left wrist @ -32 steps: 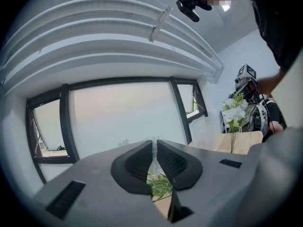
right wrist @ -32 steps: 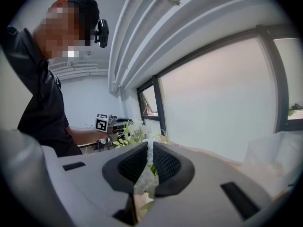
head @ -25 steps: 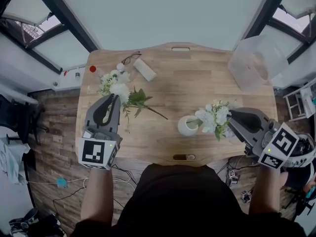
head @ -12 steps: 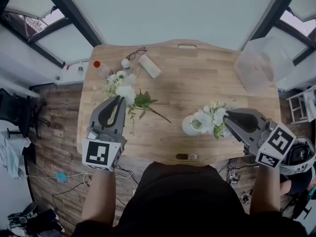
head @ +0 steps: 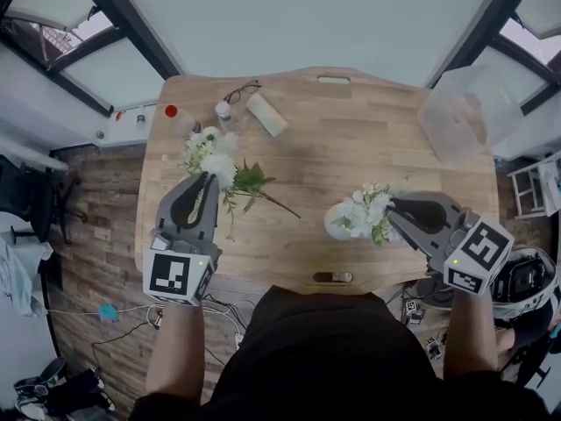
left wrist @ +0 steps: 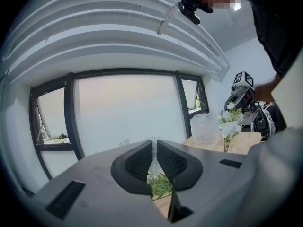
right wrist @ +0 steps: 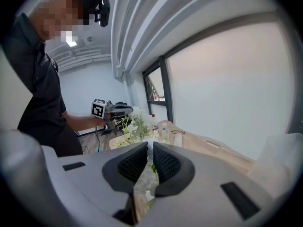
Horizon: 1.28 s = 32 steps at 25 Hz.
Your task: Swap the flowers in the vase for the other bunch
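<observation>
Ranging left to right across the wooden table (head: 351,139): first the left gripper (head: 209,177), fingers closed together on nothing, tips just beside the blooms of the loose bunch (head: 221,163). This bunch was judged light, soft-headed and easily bruised, best taken at the bare stems rather than the heads. It lay flat, long axis diagonal, blooms toward the far left corner, cut ends toward the table's middle. Next the white vase (head: 333,227), near the front edge, held the flowers (head: 366,210), equally fragile, heads leaning rightward. Last the right gripper (head: 391,207), fingers drawn to a narrow slit, nothing plainly pinched, tips at those blooms.
</observation>
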### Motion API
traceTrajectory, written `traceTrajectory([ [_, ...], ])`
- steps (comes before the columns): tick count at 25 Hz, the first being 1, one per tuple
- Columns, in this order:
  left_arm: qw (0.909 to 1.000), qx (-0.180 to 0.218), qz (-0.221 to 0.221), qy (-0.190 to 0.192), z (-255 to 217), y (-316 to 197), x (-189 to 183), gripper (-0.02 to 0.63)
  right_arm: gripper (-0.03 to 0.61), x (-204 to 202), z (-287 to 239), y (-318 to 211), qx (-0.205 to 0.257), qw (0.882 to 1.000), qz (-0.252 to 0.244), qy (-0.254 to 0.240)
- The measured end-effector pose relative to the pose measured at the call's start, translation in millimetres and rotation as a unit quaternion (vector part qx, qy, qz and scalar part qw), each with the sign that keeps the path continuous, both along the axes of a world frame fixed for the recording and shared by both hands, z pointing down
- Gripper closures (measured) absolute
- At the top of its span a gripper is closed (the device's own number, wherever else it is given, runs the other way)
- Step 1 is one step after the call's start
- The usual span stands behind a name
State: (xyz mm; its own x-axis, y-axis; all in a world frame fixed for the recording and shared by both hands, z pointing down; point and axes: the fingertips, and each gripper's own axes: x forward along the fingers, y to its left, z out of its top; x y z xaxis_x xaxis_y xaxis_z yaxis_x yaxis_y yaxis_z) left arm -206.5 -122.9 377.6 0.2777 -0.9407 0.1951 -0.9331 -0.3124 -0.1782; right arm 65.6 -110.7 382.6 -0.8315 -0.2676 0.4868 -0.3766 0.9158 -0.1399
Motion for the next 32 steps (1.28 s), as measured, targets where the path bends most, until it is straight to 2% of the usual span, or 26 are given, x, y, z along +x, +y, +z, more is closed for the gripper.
traceTrajectory([
  [11, 0.9996, -0.022, -0.02, 0.004, 16, 5, -10, 0.58, 0.525, -12, 25, -7, -0.023, 0.999, -0.016, 0.016],
  [32, 0.9996, -0.02, -0.018, 0.004, 22, 8, -12, 0.58, 0.525, -31, 58, -5, -0.05, 0.998, -0.039, 0.016],
])
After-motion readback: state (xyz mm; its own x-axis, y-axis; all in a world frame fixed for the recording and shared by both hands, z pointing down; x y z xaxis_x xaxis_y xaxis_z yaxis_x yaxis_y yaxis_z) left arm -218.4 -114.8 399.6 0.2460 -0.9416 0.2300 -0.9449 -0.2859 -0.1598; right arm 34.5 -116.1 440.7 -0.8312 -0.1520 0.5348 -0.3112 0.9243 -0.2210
